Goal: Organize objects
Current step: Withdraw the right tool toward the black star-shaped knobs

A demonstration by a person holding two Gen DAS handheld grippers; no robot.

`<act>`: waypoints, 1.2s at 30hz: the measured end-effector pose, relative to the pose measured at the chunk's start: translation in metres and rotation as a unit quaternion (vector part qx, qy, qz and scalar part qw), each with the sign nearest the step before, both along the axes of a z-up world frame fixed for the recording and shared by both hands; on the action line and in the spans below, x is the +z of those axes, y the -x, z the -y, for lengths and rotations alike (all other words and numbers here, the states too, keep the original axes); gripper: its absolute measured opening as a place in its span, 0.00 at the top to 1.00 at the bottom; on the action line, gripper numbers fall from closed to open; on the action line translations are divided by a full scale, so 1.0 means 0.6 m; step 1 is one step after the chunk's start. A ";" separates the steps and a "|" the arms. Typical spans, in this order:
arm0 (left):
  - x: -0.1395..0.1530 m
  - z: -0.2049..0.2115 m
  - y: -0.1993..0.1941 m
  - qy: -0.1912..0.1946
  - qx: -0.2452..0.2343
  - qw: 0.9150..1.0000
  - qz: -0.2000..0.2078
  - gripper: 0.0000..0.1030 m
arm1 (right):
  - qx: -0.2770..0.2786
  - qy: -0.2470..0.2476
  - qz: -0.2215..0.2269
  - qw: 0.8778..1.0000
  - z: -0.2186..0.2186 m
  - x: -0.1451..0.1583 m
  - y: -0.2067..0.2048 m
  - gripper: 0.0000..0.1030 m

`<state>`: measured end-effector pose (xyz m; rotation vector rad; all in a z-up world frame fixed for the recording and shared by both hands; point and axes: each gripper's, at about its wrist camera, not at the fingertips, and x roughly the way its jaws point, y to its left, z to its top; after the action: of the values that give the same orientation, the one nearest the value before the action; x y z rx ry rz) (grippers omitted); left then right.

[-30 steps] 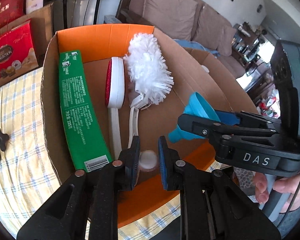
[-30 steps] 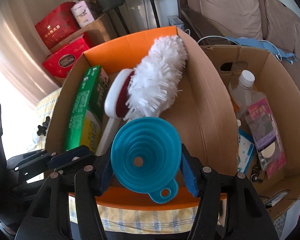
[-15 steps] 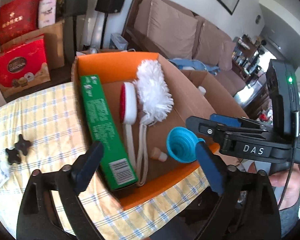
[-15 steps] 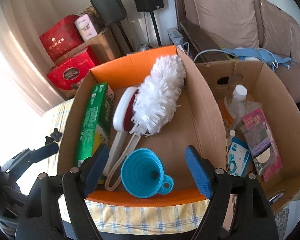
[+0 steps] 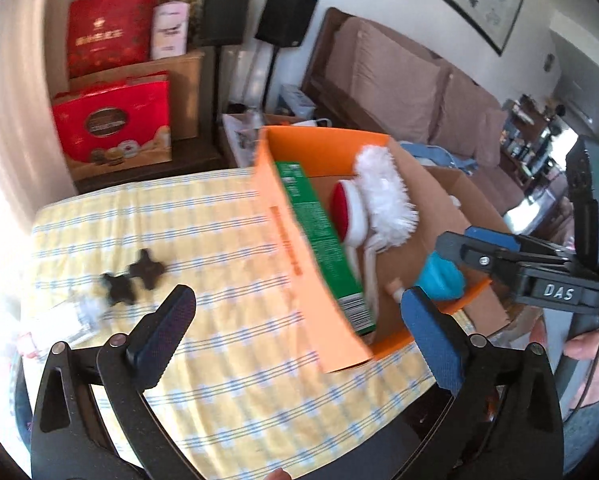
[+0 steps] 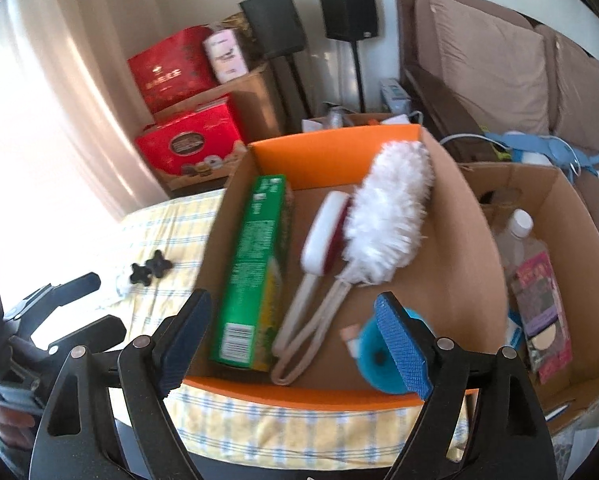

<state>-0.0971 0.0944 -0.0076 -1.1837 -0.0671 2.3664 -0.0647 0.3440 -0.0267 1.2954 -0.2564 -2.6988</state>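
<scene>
Both grippers, left point(image 5: 295, 326) and right point(image 6: 295, 340), are hanging spread and empty. The funnel point(image 6: 379, 354) is lying in the box point(image 6: 331, 152) near-right; two knobs point(image 5: 133, 280) are waiting on the table point(image 5: 219, 240), left.

The left gripper point(image 5: 295, 322) hangs wide apart over the checked cloth point(image 5: 219, 248), beside an orange box point(image 5: 295, 248) holding a duster point(image 5: 383, 196) and funnel point(image 5: 443, 278).
</scene>
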 end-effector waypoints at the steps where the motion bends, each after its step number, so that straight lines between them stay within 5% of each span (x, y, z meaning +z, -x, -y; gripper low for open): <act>1: -0.001 0.012 0.001 0.002 0.006 1.000 0.001 0.00 | 0.005 0.000 0.000 1.000 0.008 0.001 0.002 0.18; 17: -0.035 0.234 0.035 0.012 0.119 0.992 0.030 0.00 | 0.093 0.013 -0.001 0.996 0.176 0.003 0.056 0.19; 36: -0.088 0.300 0.101 0.022 0.147 0.986 0.070 0.01 | 0.135 0.018 0.039 0.990 0.295 -0.080 0.155 0.21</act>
<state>-0.1576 -0.0855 -0.0605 -1.4456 -0.2536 2.5424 -0.1580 0.1668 -0.0745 1.3217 -0.1260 -2.4116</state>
